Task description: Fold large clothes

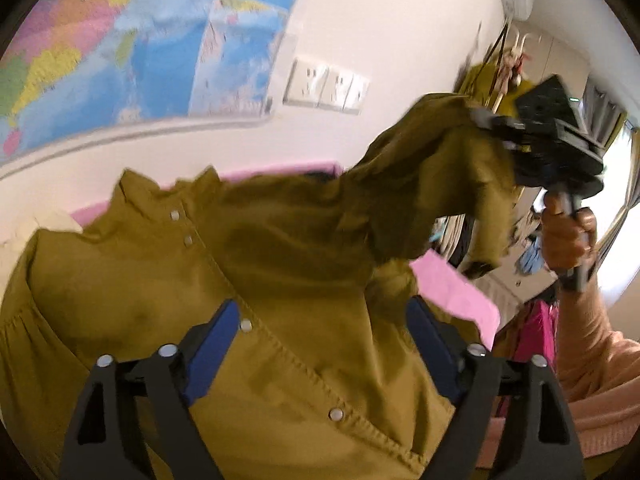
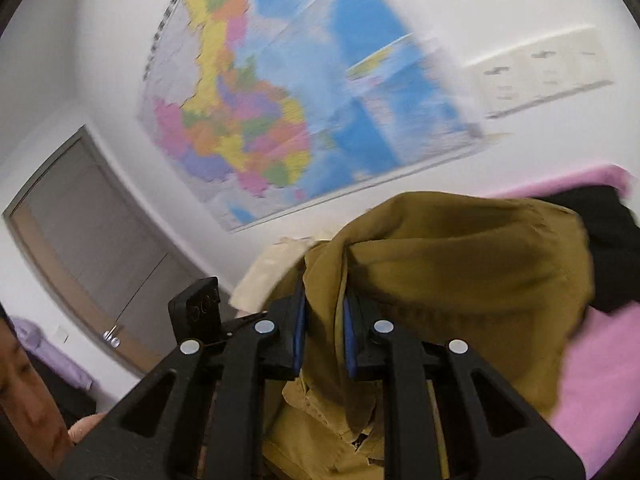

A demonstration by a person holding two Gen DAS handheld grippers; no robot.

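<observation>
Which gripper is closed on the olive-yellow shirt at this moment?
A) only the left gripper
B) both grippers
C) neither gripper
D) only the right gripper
D: the right gripper pinches a fold of the olive-yellow shirt between its blue pads, while the left gripper stands wide open above the cloth, gripping nothing.

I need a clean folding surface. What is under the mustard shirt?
Under the mustard shirt lies a pink sheet, showing along the far and right edges. Whatever sits beneath the shirt's middle is covered.

Black claw [image 1: 320,356] arms, blue pads, peach knitted sleeve [image 1: 600,360].
</observation>
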